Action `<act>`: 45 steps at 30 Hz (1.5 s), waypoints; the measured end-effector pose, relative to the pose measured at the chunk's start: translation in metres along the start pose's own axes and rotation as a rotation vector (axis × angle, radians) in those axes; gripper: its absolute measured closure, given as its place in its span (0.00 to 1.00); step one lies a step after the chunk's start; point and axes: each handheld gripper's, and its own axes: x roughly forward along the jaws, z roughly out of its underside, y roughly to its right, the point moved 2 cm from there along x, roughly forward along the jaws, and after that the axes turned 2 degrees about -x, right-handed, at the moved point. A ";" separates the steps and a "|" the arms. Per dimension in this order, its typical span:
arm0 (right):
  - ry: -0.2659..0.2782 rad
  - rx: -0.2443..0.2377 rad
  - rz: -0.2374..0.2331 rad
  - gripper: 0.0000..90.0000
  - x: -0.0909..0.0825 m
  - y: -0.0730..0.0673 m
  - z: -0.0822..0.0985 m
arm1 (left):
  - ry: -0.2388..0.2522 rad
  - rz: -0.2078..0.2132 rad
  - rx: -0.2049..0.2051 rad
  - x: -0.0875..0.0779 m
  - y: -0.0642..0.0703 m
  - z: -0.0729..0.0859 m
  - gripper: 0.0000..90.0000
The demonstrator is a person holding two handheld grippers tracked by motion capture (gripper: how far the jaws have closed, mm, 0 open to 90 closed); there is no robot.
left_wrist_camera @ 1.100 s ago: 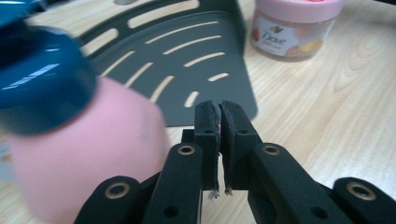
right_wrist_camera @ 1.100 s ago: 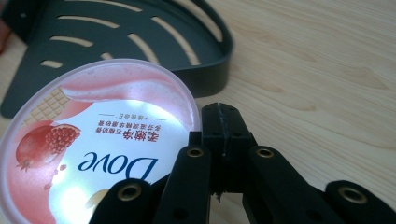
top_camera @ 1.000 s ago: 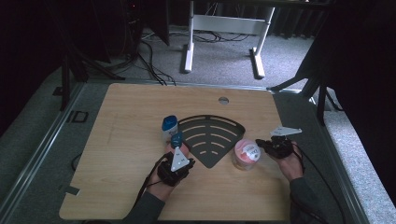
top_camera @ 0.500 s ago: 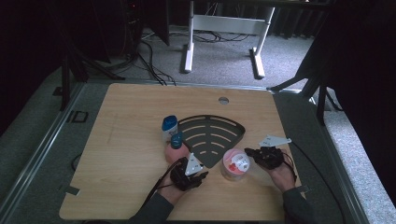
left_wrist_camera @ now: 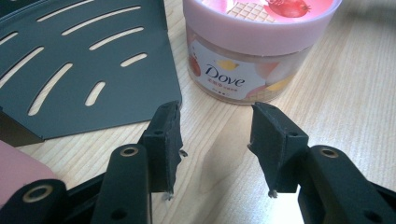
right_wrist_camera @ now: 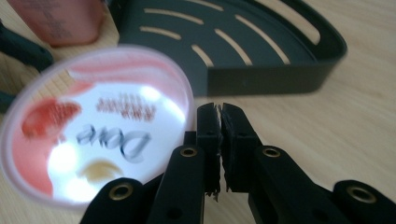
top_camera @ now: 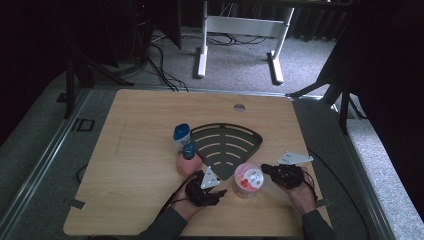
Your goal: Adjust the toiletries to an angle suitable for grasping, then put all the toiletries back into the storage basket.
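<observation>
We see the pink Dove jar [top_camera: 248, 179] standing on the worktop [top_camera: 140, 150] beside the black slotted shelf [top_camera: 225, 145], our left gripper [left_wrist_camera: 215, 128] with jaws just opened and empty, our right gripper [right_wrist_camera: 220, 122] pressed together beside the jar.

Pink jar [right_wrist_camera: 93, 140] lid blurred in right gripper view; pink bottle [right_wrist_camera: 58, 18] cut by top edge, label unreadable

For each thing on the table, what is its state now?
Dove jar: upright, lid on, held by neither gripper.
Pink bottle: upright, blue cap on.
Blue-and-white container: upright.
Black slotted rack: flat, nothing on it.
Left hand-held gripper: open, just been opening, nothing between its jaws.
Right hand-held gripper: shut, holding nothing.
</observation>
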 end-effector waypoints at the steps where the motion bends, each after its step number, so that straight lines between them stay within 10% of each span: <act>1: -0.008 0.005 -0.002 0.96 -0.001 0.001 0.005 | 0.000 0.002 -0.001 0.000 0.000 0.000 0.58; 29: -0.016 -0.050 -0.106 0.92 -0.012 -0.011 0.026 | -0.012 0.117 0.021 0.023 0.000 -0.008 0.36; 45: -0.028 -0.132 -0.245 0.53 -0.013 -0.016 0.033 | 0.021 0.186 0.048 0.038 -0.005 -0.011 0.29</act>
